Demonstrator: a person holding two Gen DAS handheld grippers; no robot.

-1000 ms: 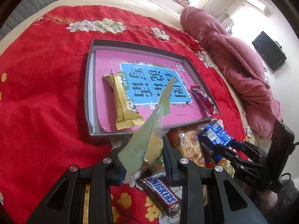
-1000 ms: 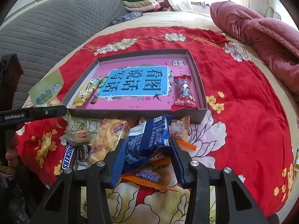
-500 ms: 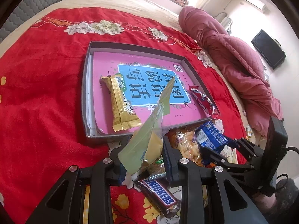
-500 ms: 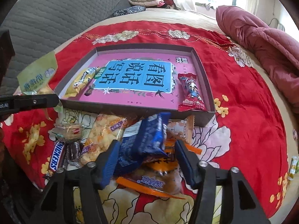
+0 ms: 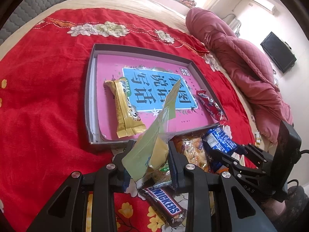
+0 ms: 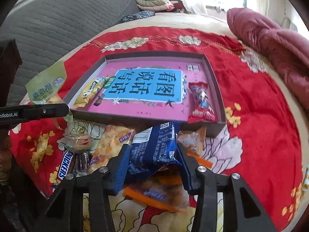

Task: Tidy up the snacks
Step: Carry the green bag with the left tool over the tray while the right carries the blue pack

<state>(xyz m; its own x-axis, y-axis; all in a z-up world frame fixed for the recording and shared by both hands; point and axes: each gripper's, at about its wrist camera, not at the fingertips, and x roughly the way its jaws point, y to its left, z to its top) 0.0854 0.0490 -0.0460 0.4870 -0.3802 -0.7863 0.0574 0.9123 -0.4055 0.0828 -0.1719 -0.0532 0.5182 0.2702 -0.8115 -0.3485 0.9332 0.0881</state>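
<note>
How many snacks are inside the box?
2. A yellow snack lies at one side of the box and a red snack at the other. None seems hidden.

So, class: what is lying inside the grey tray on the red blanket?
Inside the grey tray lies a pink book covering its floor, with a yellow snack bar on one side and a red snack packet on the other. Anything beneath the book is hidden.
</note>
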